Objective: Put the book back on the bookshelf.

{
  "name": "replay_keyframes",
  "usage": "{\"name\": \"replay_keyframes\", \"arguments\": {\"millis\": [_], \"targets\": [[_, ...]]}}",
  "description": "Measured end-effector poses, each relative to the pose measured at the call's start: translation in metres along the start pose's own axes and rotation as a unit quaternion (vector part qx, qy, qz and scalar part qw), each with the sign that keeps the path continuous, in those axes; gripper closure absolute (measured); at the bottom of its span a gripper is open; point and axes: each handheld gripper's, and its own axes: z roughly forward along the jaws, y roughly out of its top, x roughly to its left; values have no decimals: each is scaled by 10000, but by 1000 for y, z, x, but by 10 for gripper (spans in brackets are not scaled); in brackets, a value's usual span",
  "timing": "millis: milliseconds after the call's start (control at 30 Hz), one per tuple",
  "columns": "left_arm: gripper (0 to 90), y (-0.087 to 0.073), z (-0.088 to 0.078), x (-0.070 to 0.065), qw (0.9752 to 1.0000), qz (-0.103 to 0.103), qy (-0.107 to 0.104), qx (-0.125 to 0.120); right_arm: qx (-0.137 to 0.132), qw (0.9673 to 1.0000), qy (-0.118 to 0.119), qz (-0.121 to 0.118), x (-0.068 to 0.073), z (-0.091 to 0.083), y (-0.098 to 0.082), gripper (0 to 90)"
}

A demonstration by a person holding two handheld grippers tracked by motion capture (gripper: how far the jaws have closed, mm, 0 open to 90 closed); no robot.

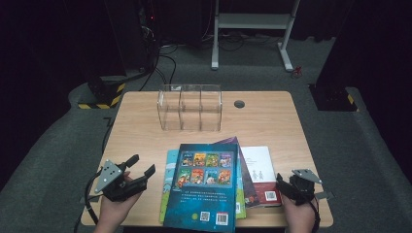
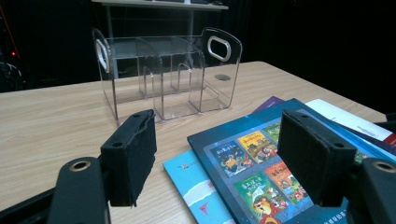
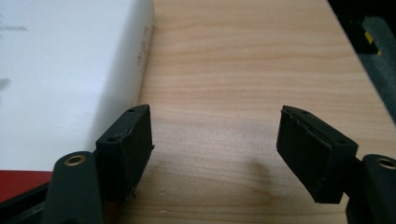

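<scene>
With both sets of jaws wide and empty, risky: right gripper [image 1: 285, 187] beside white book [image 1: 260, 170] could shove it; left gripper [image 1: 141, 166] could topple stacked top book [image 1: 206, 187].

Right tool [image 3: 215, 154] agape over bare table [image 3: 243, 70] (white book [image 3: 65, 79] just beside)

A dark blue book [image 1: 204, 187] lies on top of the stack, hiding most of the light blue book [image 1: 167, 187], the purple book [image 1: 245, 179] and part of the white book [image 1: 261, 170]. Its bottom edge is cut off by the frame.
</scene>
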Motion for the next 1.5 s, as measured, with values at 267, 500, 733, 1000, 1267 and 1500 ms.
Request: {"name": "replay_keyframes", "arguments": {"millis": [267, 500, 733, 1000, 1267, 1500], "targets": [[270, -10, 10, -12, 9997, 99, -156, 133, -882, 9948, 294, -420, 28, -42, 15, 258], [270, -21, 22, -23, 9988, 123, -350, 332, -1129, 9887, 647, -745, 53, -59, 20, 257], [269, -32, 38, -34, 9962, 42, -594, 631, -1243, 9802, 1187, -984, 85, -72, 22, 254], [264, -50, 64, -42, 9849, -244, -986, 1405, -1095, 9713, 1729, -1214, 114, -72, 18, 250], [224, -63, 78, -46, 9751, -361, -1069, 1908, -813, 9673, 2020, -1300, 134, -65, 13, 249], [191, -65, 80, -45, 9765, -352, -904, 1925, -507, 9660, 2167, -1316, 144, -59, 9, 193]]}}
